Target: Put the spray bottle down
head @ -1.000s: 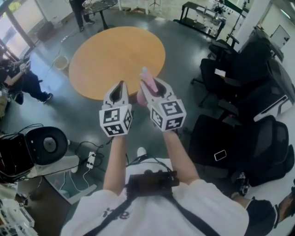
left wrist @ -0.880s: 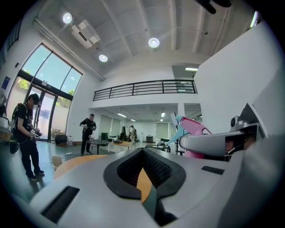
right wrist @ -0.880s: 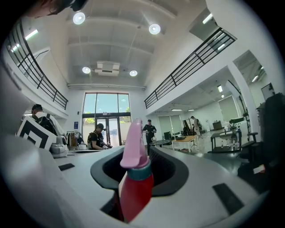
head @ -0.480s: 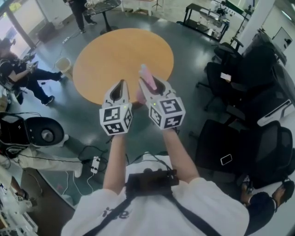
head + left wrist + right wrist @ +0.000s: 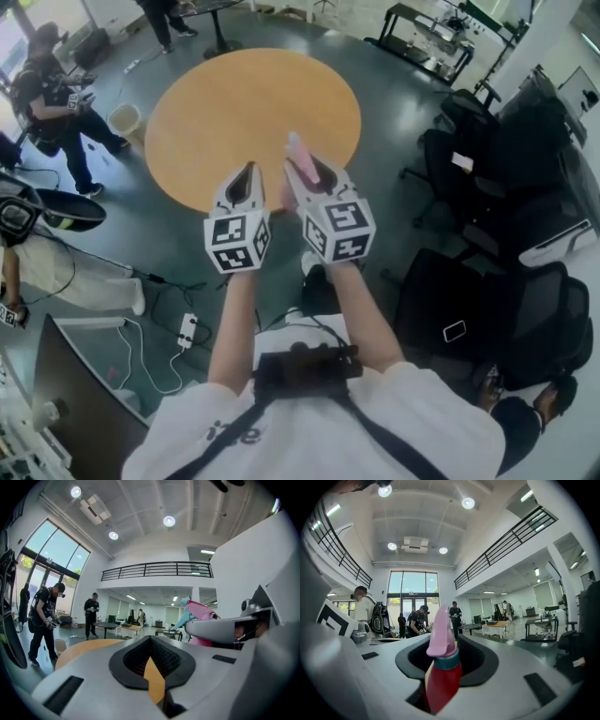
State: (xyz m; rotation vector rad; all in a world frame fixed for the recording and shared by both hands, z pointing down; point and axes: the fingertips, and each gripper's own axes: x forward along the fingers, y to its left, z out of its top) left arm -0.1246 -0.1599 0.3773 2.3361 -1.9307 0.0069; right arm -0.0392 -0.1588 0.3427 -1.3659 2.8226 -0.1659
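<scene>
Spray bottle (image 5: 442,677) is held upright between the jaws of the right gripper (image 5: 317,176), which are closed on its red body, with the pink nozzle head standing above them. Its long axis is vertical while the gripper is pointed level, forearm stretched forward. Just beside it, the left gripper (image 5: 246,180) is carried at matching height, jaws together on nothing. Beyond and below both lies the round wooden table (image 5: 216,103); the bottle is judged to hang about over its near edge, not yet set down.
</scene>
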